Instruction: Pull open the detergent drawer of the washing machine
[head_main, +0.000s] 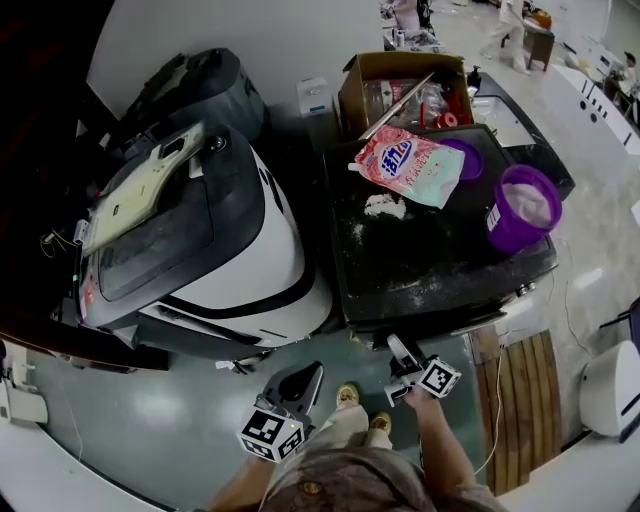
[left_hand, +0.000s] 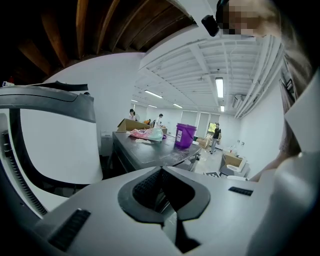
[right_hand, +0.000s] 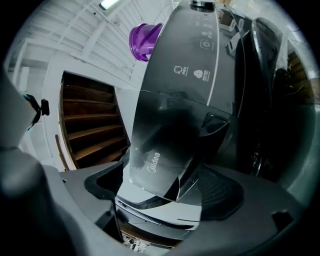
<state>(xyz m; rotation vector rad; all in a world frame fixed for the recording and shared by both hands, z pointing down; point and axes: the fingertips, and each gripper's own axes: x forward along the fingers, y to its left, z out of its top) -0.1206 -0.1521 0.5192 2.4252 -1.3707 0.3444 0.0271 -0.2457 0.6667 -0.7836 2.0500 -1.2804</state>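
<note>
Drawer front (right_hand: 167, 142), stiff, glossy, probably slippery, sits gripped by its edge in right gripper (right_hand: 165, 195) fingers; left gripper (left_hand: 162, 172) fingers clenched, empty.

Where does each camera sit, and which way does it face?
Head view: on the person's head, looking steeply down at the washing machine; legs, left gripper and right gripper show.
Left gripper view: on the left gripper, looking across the machine's top; shut jaws show.
Right gripper view: on the right gripper, facing the drawer between its jaws.
Shared: the purple bucket appears in all three.
</note>
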